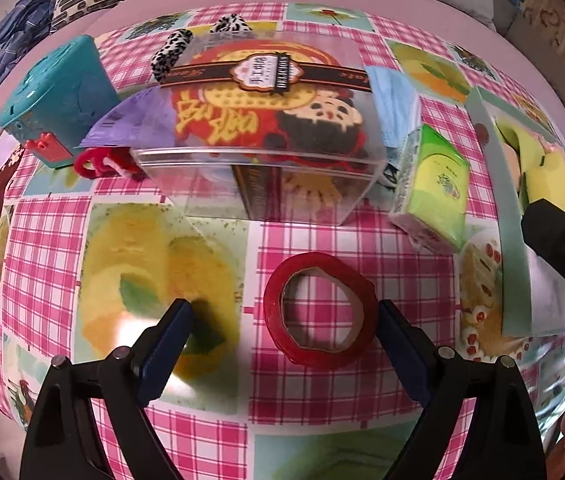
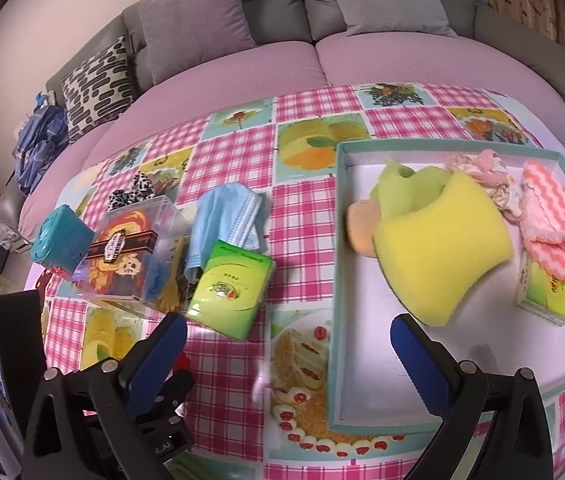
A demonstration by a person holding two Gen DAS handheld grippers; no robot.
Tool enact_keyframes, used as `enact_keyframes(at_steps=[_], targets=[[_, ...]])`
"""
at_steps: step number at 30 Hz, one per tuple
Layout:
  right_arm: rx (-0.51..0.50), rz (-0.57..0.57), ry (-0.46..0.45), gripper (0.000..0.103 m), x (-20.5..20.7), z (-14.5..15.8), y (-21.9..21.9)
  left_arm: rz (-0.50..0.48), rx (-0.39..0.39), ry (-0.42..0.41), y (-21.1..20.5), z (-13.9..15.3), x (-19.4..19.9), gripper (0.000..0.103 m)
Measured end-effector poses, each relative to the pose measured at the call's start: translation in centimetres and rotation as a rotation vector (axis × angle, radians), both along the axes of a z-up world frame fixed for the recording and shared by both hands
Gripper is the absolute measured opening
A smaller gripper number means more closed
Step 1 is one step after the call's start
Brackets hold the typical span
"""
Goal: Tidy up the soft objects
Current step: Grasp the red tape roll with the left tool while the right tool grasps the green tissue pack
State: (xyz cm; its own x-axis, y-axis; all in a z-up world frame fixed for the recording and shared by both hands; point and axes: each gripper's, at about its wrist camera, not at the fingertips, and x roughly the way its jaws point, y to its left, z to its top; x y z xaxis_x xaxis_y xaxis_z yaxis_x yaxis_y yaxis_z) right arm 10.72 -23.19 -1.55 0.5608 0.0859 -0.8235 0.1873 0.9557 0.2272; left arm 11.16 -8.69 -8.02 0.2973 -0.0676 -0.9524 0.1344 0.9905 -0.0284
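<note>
Rightward, one shallow tray (image 2: 338, 280) holds one yellow sponge (image 2: 442, 240), one pink striped cloth (image 2: 554, 220) and one tissue pack (image 2: 546, 296). Left of it lie one clear box (image 2: 130, 256), one second tissue pack (image 2: 230, 288), one blue mask (image 2: 226, 212) and, nearest, one red tape ring (image 1: 318, 316). Both the left gripper (image 1: 284, 344) and right gripper (image 2: 288, 356) have fingers spread apart, empty.

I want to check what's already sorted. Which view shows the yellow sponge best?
The right wrist view: the yellow sponge shows whole, lying in the tray. The left wrist view catches only a sliver at its right edge, behind the other tool.
</note>
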Motion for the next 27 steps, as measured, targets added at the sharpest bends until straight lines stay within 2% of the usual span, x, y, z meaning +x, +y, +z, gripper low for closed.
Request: enact_keyframes(at_steps=[5,7,12,14,15,20,27], targets=[[-0.005,0.043,-0.012,0.103,0.4,0.2,1.3,0.013,-0.024,-0.014,1.6,0.5,0.1,0.067],[-0.012,0.056,-0.015,0.103,0.7,0.2,1.7,0.017,-0.022,-0.021,2.2,0.6,0.2,0.055],[-0.016,0.072,-0.007,0.102,1.2,-0.3,2.5,0.025,-0.036,-0.025,4.0,1.0,0.5,0.055],[-0.023,0.078,-0.007,0.098,1.4,-0.4,2.8,0.041,-0.049,-0.029,4.8,1.3,0.7,0.055],[-0.028,0.082,-0.007,0.094,1.5,-0.4,3.0,0.055,-0.055,-0.033,5.2,1.4,0.8,0.055],[-0.043,0.115,0.003,0.088,2.1,-1.0,4.1,0.167,-0.090,-0.049,8.9,2.1,1.3,0.054],[-0.065,0.137,0.029,0.086,3.0,-2.0,5.0,0.249,-0.124,-0.069,11.8,3.0,1.4,0.054]])
